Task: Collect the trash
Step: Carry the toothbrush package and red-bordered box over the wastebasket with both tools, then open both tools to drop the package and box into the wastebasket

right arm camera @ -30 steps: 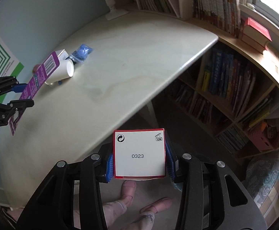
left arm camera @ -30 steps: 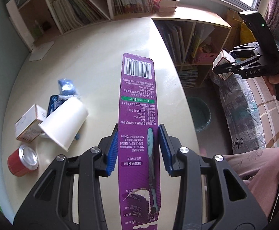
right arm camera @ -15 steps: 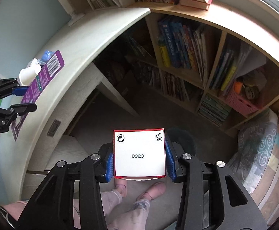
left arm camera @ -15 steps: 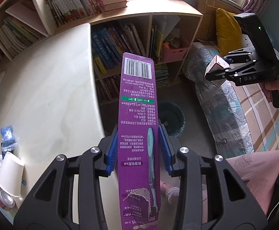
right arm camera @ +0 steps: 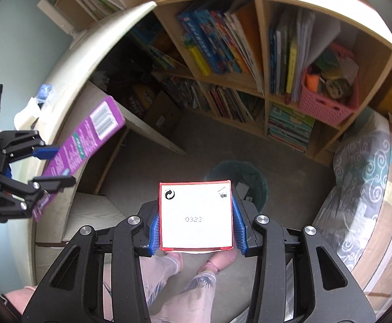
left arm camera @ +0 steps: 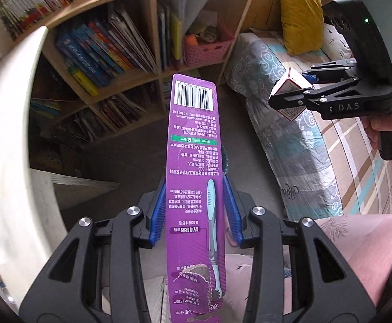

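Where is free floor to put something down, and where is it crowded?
Bare floor lies between the bookshelf, the desk and the waste bin. It is crowded near the person's feet under the white box, and along the bed.

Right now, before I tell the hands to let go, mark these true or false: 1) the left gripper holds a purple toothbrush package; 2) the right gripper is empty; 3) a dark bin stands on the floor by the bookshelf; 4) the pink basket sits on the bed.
1) True: the left gripper is shut on the purple toothbrush package.
2) False: the right gripper is shut on a small white box with red edges.
3) True: the dark bin stands on the floor by the bookshelf.
4) False: the pink basket sits in a bookshelf compartment, not on the bed.
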A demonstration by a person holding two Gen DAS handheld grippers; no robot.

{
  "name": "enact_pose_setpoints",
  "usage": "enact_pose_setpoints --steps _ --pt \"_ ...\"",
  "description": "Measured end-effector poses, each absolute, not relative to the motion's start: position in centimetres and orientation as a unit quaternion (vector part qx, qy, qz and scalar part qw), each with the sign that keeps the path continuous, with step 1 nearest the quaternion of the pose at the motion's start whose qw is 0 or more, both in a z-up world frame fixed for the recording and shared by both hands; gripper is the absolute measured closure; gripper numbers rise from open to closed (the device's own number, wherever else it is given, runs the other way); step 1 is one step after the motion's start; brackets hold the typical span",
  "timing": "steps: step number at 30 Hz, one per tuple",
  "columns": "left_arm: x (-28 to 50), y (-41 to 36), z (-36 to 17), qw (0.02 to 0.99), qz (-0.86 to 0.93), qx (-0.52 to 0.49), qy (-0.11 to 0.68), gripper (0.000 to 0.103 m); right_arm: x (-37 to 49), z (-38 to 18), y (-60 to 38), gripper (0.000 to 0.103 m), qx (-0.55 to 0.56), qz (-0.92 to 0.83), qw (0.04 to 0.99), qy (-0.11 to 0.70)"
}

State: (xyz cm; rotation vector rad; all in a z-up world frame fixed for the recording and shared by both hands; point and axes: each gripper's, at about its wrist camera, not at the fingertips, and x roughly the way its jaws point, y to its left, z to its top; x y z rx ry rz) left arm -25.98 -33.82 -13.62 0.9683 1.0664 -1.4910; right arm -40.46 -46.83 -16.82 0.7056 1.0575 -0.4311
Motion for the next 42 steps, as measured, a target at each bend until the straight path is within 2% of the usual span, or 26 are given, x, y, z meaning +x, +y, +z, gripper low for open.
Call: enact_pose_setpoints --steps 10,24,35,36,37,39,42 --pt "-28.9 -37.0 -19.7 0.479 -0.605 0.416 0.48 0.066 -41.5 -22.9 -49.0 0.06 0.384 -0.201 0.747 0.504" --pt "-29.2 -40.9 -31.6 0.441 -0.538 0.439 0.569 0.066 -41.5 -34.4 -51.7 0.06 0.471 -0.207 0.692 0.506" --pt "-30.2 -43.3 -38.0 0.431 -0.514 0.464 0.579 0.066 -41.8 -40.4 -53.6 0.058 0.519 -0.208 0.662 0.499" --pt "-30.3 -43.5 -38.2 0.432 -0.513 0.467 0.576 0.065 -41.7 -40.8 -53.7 0.057 0.521 -0.206 0.661 0.499" --pt "-30.5 -43.6 -38.4 0.435 -0.51 0.472 0.573 0.056 -41.7 -41.1 -53.8 0.051 0.527 -0.204 0.659 0.496" --pt "-30.6 -43.8 -38.5 0.438 -0.508 0.476 0.569 0.044 -41.9 -41.3 -54.0 0.049 0.532 -0.207 0.657 0.492" --pt "-30.5 -43.7 -38.6 0.443 -0.503 0.479 0.567 0.037 -42.4 -41.3 -54.3 0.042 0.542 -0.213 0.656 0.48"
